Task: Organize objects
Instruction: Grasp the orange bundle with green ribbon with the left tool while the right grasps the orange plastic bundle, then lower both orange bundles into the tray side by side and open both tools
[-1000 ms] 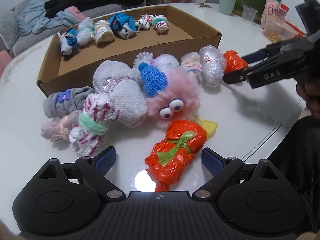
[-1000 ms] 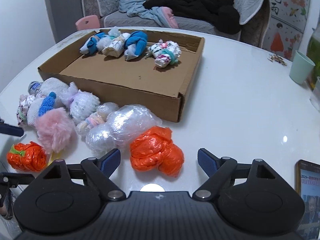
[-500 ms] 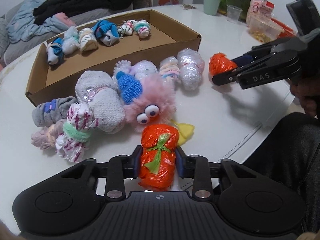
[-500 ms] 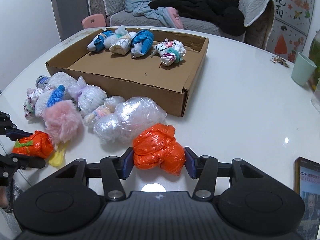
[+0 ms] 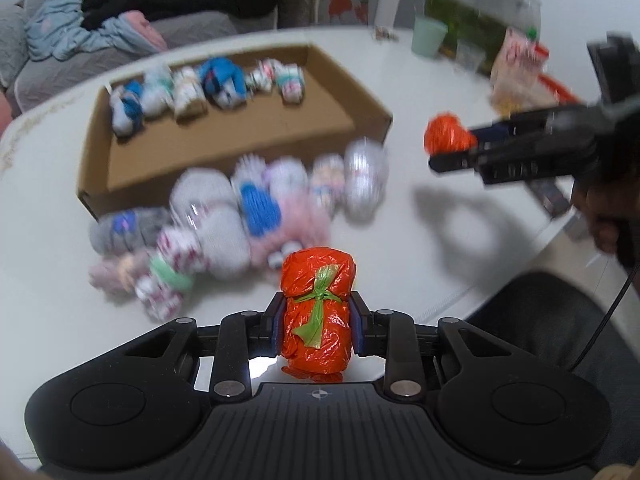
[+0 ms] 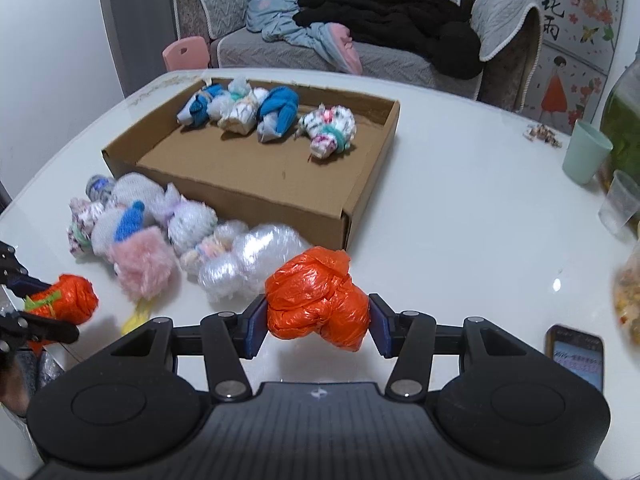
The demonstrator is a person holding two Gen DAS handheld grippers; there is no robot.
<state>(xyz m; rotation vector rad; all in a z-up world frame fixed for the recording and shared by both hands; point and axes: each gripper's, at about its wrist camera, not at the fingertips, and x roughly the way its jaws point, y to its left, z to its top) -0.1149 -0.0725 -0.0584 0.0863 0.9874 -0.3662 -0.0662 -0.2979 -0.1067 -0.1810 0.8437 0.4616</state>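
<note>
My left gripper point(image 5: 318, 322) is shut on an orange plastic bundle tied with a green band point(image 5: 317, 312), lifted above the white table. My right gripper point(image 6: 317, 322) is shut on a crumpled orange plastic bundle point(image 6: 318, 300), also lifted off the table. The right gripper shows in the left wrist view point(image 5: 452, 146) with its orange bundle point(image 5: 446, 134). A brown cardboard box point(image 6: 280, 178) holds several rolled sock bundles point(image 6: 272, 114) along its far side. A heap of sock bundles and a pink fluffy toy point(image 6: 140, 260) lies in front of the box.
Clear plastic-wrapped bundles point(image 6: 248, 260) lie beside the heap. A green cup point(image 6: 586, 154), a clear cup point(image 6: 620, 204) and a phone point(image 6: 576, 354) sit on the right of the table. A sofa with clothes point(image 6: 380, 24) stands behind. The table edge point(image 5: 520, 276) is near.
Both grippers closed on their orange bundles and have lifted them off the table. The left wrist view is blurred by motion.
</note>
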